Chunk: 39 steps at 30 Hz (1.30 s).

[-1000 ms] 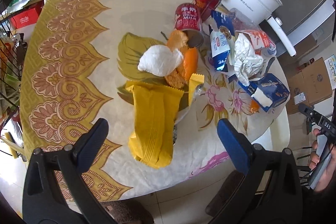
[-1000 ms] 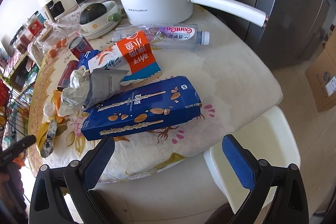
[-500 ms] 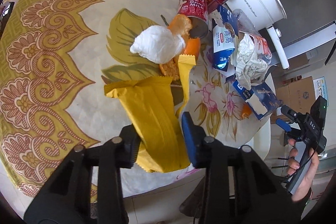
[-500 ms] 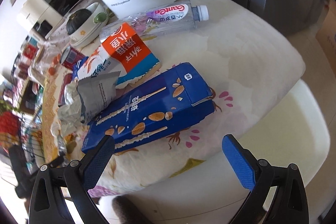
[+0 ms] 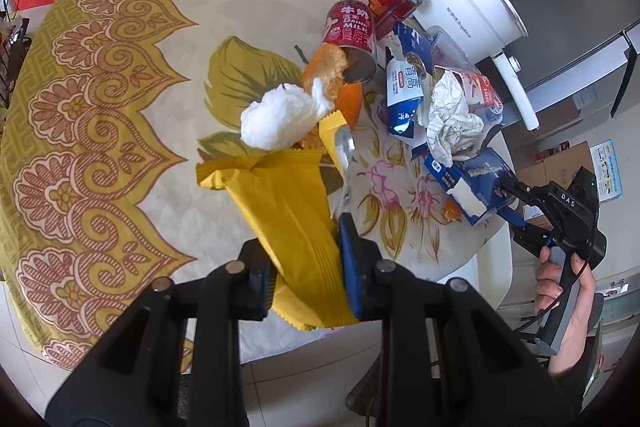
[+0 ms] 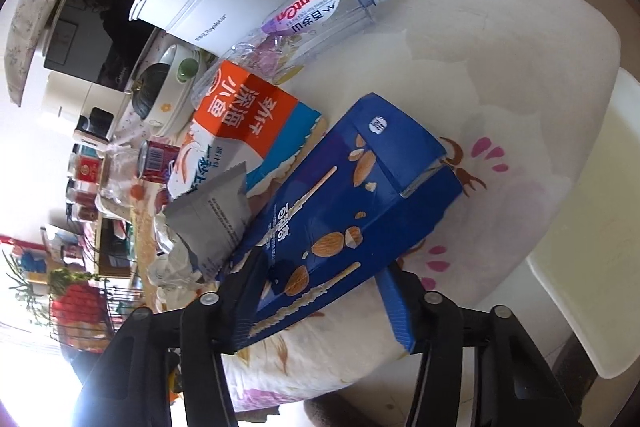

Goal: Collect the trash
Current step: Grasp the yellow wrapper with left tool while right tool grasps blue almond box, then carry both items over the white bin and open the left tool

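Between the closing left gripper (image 5: 307,267) pads, a crinkled yellow wrapper (image 5: 288,211) is pinched; right gripper (image 6: 320,303) closing around blue box (image 6: 344,211).

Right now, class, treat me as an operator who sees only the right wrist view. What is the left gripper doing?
Observer: The left gripper is closing, with a yellow wrapper between its pads.
Operator: What lies past the wrapper's far end?
Observer: A crumpled white tissue, beside some orange peel.
Operator: Is there a can close to that peel?
Observer: Yes, a red milk can lies on its side, with its open mouth by the peel.
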Each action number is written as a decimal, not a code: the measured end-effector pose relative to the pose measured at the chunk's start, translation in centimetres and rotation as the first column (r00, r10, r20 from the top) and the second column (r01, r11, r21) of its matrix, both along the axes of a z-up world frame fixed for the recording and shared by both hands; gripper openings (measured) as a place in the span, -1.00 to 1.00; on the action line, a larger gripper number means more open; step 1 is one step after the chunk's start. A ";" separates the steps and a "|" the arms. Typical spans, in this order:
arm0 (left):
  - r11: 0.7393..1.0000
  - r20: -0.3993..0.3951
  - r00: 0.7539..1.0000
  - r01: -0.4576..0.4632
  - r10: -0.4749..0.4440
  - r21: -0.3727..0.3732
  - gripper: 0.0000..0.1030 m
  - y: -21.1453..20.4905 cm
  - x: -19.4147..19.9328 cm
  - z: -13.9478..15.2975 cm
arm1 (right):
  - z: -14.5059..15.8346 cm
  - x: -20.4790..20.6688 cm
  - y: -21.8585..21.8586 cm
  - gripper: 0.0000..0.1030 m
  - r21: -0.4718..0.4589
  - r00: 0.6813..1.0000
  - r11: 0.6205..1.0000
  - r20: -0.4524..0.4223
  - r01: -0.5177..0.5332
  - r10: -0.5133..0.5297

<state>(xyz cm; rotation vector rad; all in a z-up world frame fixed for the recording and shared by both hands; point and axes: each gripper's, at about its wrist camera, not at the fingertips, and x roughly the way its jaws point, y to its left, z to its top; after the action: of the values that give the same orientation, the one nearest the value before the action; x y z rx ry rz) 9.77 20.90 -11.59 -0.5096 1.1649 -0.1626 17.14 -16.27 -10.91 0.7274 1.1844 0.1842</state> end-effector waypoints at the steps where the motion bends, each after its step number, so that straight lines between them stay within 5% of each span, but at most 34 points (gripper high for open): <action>1: 1.000 0.002 1.000 -0.001 0.001 0.002 -0.42 0.1 -0.1 0.1 | 0.0 0.0 0.0 -0.12 0.010 1.000 1.000 0.007 0.002 -0.002; 13: 1.000 0.059 0.998 -0.003 0.003 0.003 -0.44 -0.3 -1.3 2.4 | 3.4 -1.5 -0.4 -0.51 0.094 0.994 0.995 0.110 -0.015 0.004; 31: 0.997 0.133 0.988 0.072 -0.072 0.011 -0.44 -5.4 -2.1 5.0 | 7.4 -5.4 -4.7 -0.53 0.127 0.974 0.992 0.222 0.015 -0.043; 39: 0.986 0.156 0.973 0.168 -0.168 0.014 -0.44 -10.7 -1.2 5.7 | 8.2 -7.8 -8.6 -0.53 0.090 0.967 0.994 0.244 0.056 -0.076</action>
<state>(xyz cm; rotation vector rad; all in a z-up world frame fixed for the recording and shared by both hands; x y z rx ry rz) 8.53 10.16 -5.89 -0.3899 1.0535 -0.3427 9.37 -24.82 -2.69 0.7906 0.9179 0.2618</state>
